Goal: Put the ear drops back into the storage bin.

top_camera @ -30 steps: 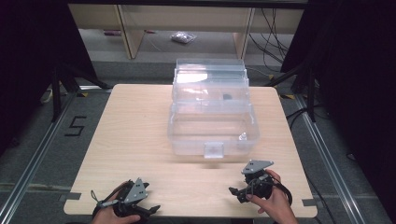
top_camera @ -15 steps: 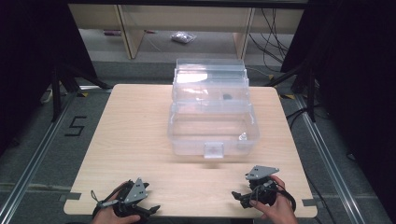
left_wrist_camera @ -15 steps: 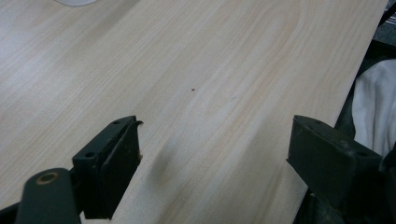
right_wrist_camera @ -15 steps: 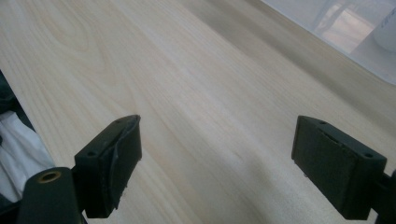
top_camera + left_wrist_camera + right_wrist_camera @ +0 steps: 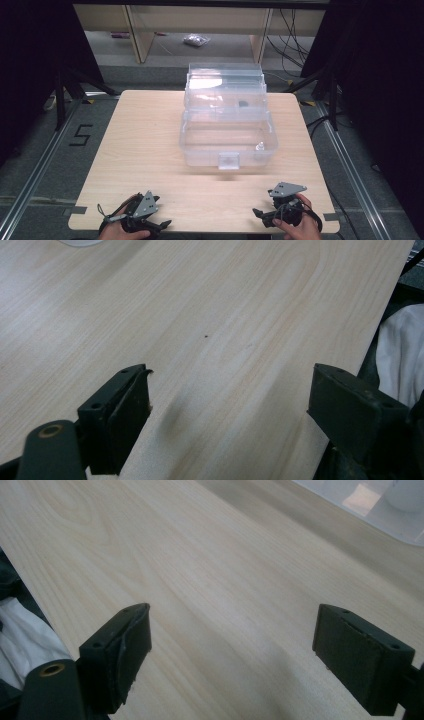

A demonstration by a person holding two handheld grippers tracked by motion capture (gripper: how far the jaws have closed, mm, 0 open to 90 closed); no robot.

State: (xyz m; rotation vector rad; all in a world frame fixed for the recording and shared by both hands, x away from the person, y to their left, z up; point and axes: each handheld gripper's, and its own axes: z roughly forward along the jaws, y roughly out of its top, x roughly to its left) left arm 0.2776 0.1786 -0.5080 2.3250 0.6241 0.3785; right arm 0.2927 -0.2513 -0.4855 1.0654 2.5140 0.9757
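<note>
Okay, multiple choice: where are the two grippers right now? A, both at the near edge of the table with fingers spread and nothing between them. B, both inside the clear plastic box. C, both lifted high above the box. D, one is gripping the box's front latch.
A: the left gripper and right gripper sit at the near edge of the table, apart from the clear box, with bare wood between their open fingers.

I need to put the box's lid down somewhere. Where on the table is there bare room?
Bare wood lies left of the clear box, out to the table edge, and in the strip between its front latch and the left gripper and right gripper. Right of the box is narrower.
</note>
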